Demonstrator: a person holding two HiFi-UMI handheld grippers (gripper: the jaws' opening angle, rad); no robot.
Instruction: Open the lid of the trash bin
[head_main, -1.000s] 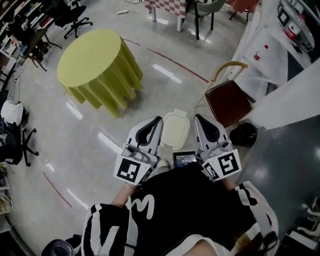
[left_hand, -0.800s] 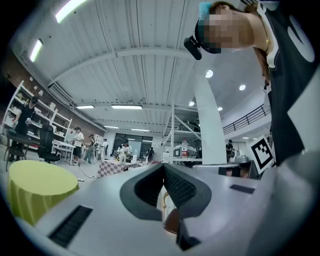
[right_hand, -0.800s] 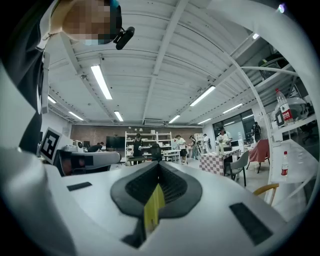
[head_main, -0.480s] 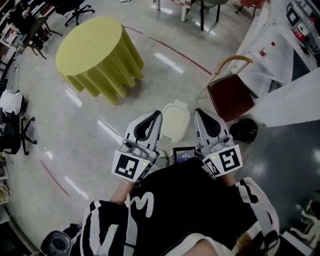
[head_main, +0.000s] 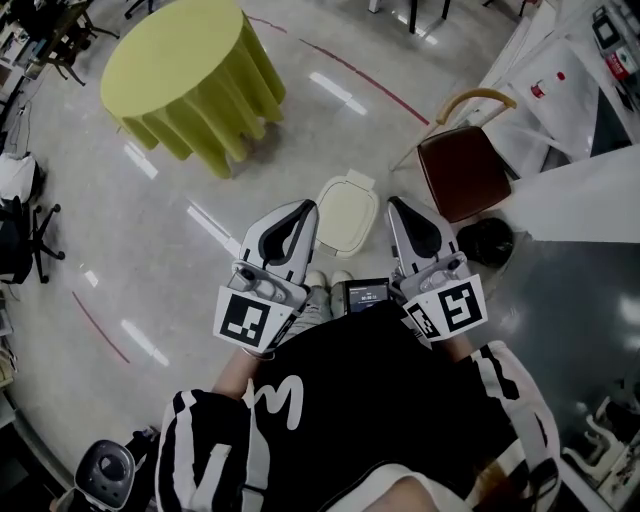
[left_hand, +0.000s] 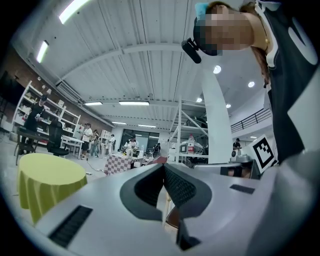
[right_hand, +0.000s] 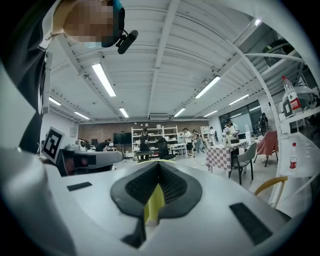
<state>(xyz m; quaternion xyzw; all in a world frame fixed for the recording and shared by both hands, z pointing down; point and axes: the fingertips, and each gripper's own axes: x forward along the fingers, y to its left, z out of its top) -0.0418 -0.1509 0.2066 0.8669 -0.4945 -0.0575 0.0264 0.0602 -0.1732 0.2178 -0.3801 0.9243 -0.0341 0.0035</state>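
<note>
Trash bin (head_main: 347, 215) is on the floor (head_main: 200, 300), straight ahead of the person's shoes (head_main: 322, 283). In head view it sits between the two gripper noses, touching neither. Lid (head_main: 345, 220) is cream/off-white, a rounded rectangle w/ a small tab (head_main: 358, 180) on the far edge. It lies flat and closed.

Left gripper (head_main: 304, 208): clenched, tips meet in left gripper view (left_hand: 163, 168), nothing between the pads. It's held above floor level, just left of the bin.
Right gripper (head_main: 394, 204): also clenched and empty, tips together in right gripper view (right_hand: 159, 164). It's just right of the bin.

Hard to see / cut off:
- Bin body is under the lid from this angle, so only the top shows. Can't tell height or shape below.
- Near edge of the lid is partly behind the left gripper nose.
- Neither gripper view shows the bin; both look out level across the room.
- Yellow sliver (right_hand: 153, 205) shows through the slot behind the right pads. Can't tell what it is.
- Small screen (head_main: 365, 296) between the grippers at chest level, content unreadable.
- Black object (head_main: 487, 243) by the chair (head_main: 458, 175), blurry, can't ID.

Yellow table (head_main: 180, 75) is well apart, far left.
</note>
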